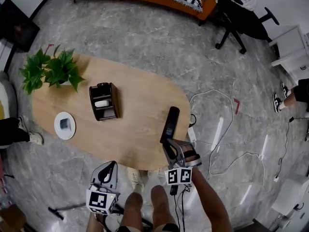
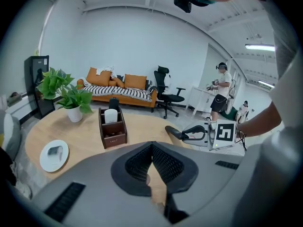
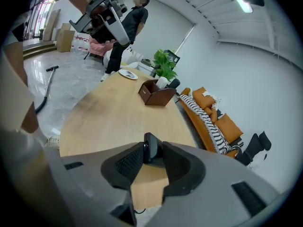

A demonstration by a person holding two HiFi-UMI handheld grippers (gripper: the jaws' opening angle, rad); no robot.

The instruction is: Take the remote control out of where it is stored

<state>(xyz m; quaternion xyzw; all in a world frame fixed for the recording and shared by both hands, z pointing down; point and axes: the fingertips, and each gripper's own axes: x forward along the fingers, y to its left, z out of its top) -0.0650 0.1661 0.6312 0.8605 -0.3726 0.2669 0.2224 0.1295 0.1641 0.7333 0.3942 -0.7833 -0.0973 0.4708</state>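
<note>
One oval wood-grain table (image 1: 145, 93) carried everything. The brown boxy caddy (image 1: 115, 100) stood mid-table with a white item inside. The slim black remote control (image 1: 170, 123) lay out at the right edge, its near end clamped in the right gripper (image 1: 167, 142). The left gripper (image 1: 110, 165) hung closed and empty off the near edge. Extraction looked done; next step was probably to release it flat.

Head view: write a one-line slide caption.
Right gripper grips the black remote control over the wooden table, apart from the brown organiser.
</note>
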